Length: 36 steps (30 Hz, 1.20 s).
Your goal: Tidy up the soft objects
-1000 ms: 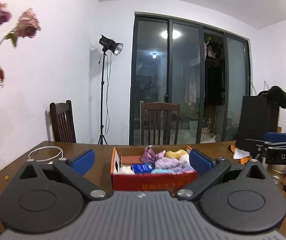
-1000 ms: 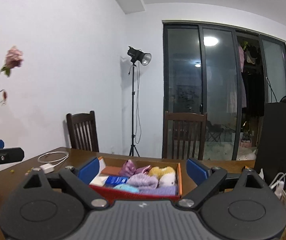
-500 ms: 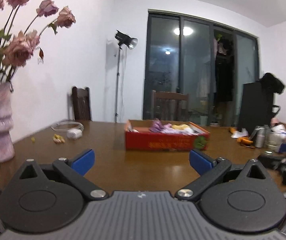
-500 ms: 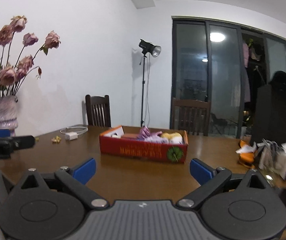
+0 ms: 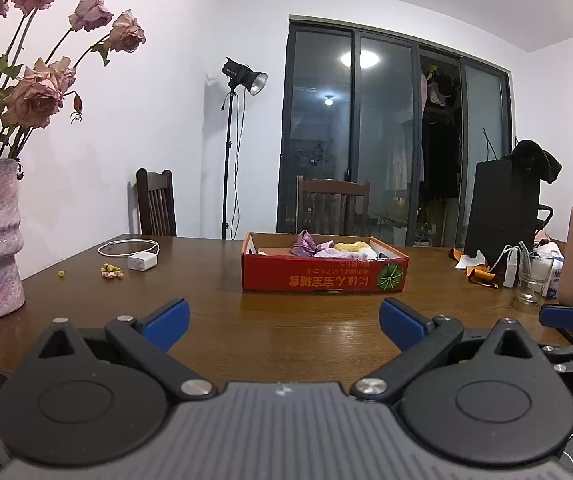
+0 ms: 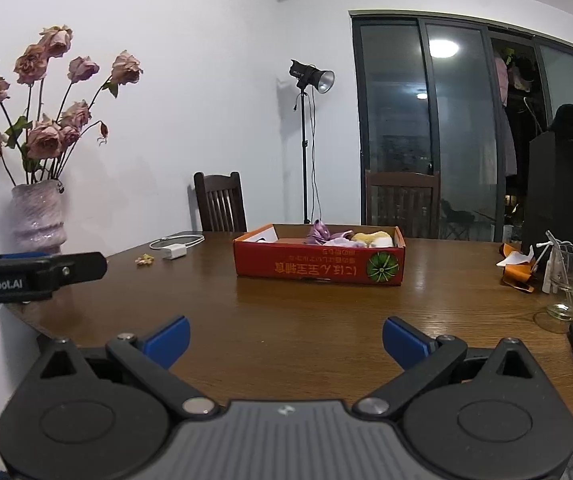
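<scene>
On left gripper (image 6: 34,270) body: "GenRobot.AI"; red box (image 6: 318,266) print inverted.

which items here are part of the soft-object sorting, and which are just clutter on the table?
Job:
- red cardboard box
- soft pieces inside it: purple fabric, yellow plush piece
- left gripper and right gripper, both open and empty

Lying about:
- white charger and cable
- vase of dried roses
- stemmed glass
- orange scraps

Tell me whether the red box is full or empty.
Partly full: the red box holds soft items rising just above its rim. How deep they go, cannot tell.
</scene>
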{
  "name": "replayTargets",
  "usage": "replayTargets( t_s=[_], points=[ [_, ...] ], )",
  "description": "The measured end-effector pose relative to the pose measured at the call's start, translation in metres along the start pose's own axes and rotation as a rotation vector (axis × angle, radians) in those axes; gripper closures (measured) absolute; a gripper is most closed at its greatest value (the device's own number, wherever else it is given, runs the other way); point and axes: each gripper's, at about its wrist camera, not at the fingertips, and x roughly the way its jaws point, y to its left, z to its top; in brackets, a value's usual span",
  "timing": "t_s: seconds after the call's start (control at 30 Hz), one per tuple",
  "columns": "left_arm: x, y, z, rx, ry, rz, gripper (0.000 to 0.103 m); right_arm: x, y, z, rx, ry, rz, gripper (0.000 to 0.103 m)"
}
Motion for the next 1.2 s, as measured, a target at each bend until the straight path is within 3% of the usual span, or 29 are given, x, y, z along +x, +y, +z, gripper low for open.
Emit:
replayTargets(
  t_s=[1.2],
  points=[
    [-0.0026, -0.0039, -0.0010, 0.023, -0.006, -0.015, 0.000, 0.0005, -0.0009, 0.0092, -0.013, -0.020, -0.022, 0.000]
  ],
)
